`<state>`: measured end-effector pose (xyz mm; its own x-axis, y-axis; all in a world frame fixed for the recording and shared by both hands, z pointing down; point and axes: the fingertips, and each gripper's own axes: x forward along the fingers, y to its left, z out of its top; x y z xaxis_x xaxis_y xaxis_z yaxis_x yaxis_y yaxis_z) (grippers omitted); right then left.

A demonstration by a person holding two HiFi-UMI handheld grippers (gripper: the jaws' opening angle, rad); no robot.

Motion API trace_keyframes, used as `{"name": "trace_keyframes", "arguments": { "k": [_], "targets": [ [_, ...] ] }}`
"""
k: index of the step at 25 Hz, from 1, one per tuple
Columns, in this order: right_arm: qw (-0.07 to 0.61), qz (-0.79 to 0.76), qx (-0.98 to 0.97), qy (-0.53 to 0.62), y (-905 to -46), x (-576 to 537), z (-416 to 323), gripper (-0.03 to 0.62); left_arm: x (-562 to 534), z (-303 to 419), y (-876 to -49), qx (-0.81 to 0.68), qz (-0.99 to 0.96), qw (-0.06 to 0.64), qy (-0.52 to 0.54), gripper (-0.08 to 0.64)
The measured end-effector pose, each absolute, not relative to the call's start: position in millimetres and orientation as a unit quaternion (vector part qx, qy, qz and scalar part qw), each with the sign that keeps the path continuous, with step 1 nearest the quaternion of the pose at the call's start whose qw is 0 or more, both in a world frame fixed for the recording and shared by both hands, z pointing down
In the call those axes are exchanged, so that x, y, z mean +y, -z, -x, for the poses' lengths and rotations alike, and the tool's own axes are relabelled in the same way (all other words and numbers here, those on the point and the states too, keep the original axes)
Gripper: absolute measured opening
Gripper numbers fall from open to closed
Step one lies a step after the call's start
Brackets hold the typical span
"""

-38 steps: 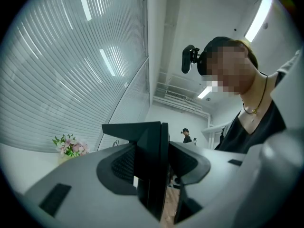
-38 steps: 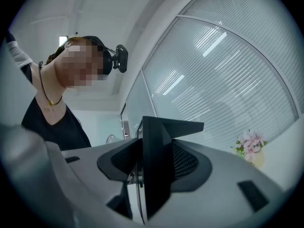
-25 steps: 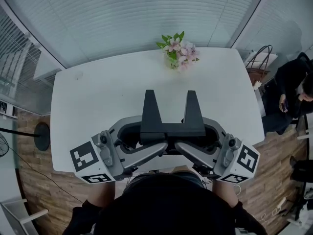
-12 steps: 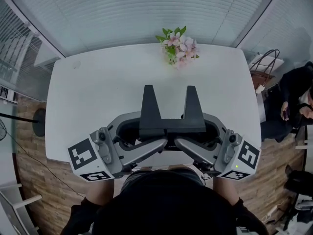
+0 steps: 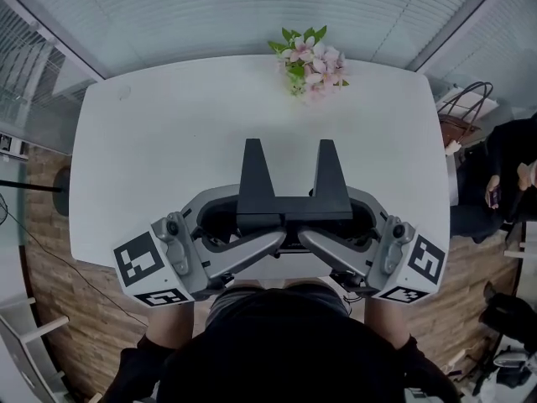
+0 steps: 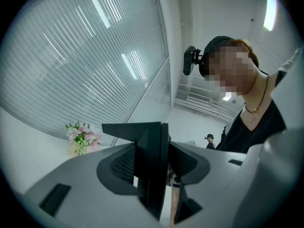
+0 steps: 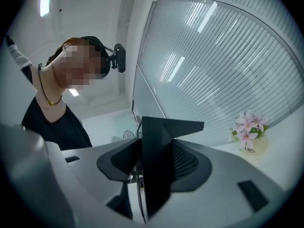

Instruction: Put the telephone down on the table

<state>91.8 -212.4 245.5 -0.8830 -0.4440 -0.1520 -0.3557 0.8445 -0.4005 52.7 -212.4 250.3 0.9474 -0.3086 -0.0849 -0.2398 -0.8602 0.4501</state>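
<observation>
**Black telephone held between two claws over the white surface**

The person stands at the near edge of the white surface (image 5: 168, 141) with a claw in each hand. Both claws are clamped on the black telephone (image 5: 289, 208). The left claw (image 6: 153, 167) pinches the telephone's left end, with the grey pads pressed against either face of the dark body. The right claw (image 7: 154, 163) grips the right end in the same way. Neither claw is spread wide or fully pressed together, because the telephone fills the gap in each.

The telephone lies across in front of the person, over the near middle of the surface. Its two tapered black ends point away, toward the far edge. From here I cannot tell whether its underside touches the surface.

A small bunch of pink flowers (image 5: 310, 61) stands at the far edge, well apart from the telephone. Off to the right, beyond the surface, another person (image 5: 508, 162) in dark clothes sits near a bag (image 5: 460, 116) with looped handles.
</observation>
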Motion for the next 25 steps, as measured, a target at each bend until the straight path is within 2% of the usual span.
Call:
{"name": "trace_keyframes", "arguments": {
  "k": [25],
  "targets": [
    [0.105, 0.193, 0.94, 0.262, -311, -225, -84, 0.21, -222, -46, -314, -0.168, -0.939, 0.292, 0.066, 0.209]
  ]
}}
